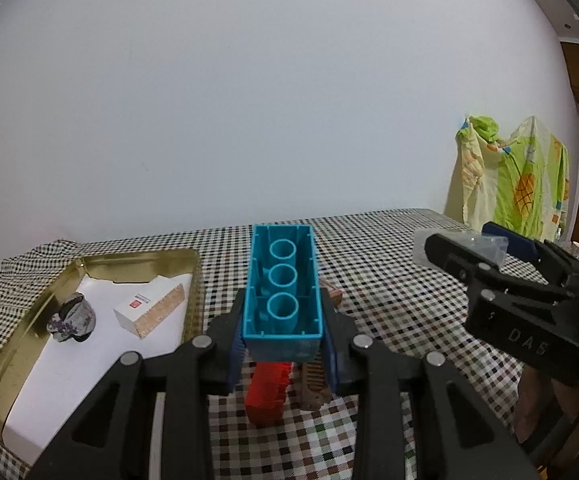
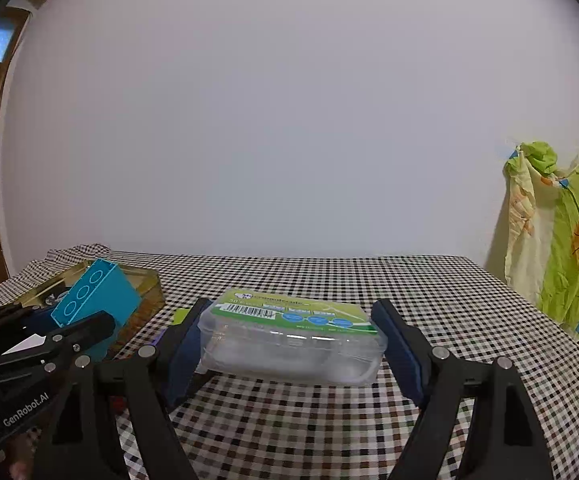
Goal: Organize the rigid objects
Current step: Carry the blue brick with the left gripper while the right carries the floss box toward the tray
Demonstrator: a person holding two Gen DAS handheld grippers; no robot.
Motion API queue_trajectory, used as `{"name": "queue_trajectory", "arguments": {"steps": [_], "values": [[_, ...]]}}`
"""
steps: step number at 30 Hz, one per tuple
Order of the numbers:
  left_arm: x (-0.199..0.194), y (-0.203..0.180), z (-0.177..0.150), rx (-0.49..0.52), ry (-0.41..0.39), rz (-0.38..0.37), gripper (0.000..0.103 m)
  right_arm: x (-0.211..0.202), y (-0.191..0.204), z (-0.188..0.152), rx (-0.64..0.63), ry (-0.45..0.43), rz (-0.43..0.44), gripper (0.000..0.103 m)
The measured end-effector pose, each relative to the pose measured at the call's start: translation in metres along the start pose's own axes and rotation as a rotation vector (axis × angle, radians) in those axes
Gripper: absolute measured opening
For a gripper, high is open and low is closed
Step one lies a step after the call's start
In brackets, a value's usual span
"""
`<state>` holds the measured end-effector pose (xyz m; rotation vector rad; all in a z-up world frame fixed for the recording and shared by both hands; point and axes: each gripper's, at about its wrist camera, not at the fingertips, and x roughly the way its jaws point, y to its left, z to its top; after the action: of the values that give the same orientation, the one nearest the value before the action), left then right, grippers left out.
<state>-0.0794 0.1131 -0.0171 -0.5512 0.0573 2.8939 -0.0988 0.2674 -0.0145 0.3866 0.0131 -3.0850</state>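
Observation:
My left gripper [image 1: 283, 354] is shut on a big blue building brick [image 1: 282, 285], hollow underside up, held above the checkered table. The brick also shows in the right wrist view [image 2: 97, 300], just in front of the gold tin. My right gripper [image 2: 291, 342] is shut on a clear plastic box with a green label [image 2: 293, 336], held above the table; it shows at the right of the left wrist view [image 1: 477, 246]. A red brick [image 1: 267, 394] and a brown comb [image 1: 315, 384] lie under the blue brick.
A gold tin tray [image 1: 21, 344] at the left holds a white box with a toothed edge [image 1: 151, 310] and a dark lumpy object [image 1: 72, 318]. The checkered cloth [image 2: 369, 284] covers the table. A green and yellow fabric [image 2: 561, 236] hangs at the right.

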Motion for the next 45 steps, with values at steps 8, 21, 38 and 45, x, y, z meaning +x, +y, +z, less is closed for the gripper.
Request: {"name": "queue_trajectory", "arguments": {"steps": [8,21,38,45], "values": [[-0.005,0.013,-0.002,-0.027,0.004,0.035,0.030,0.004,0.013,0.000,-0.009,0.005,0.017,0.082],[-0.008,0.022,-0.004,-0.038,-0.002,0.052,0.030,0.007,0.027,0.000,-0.016,0.004,0.050,0.082],[-0.016,0.050,-0.008,-0.071,-0.010,0.090,0.030,0.008,0.043,0.000,-0.030,0.000,0.093,0.082],[-0.021,0.061,-0.010,-0.077,-0.023,0.108,0.030,0.012,0.050,-0.002,-0.037,-0.004,0.112,0.082]]}}
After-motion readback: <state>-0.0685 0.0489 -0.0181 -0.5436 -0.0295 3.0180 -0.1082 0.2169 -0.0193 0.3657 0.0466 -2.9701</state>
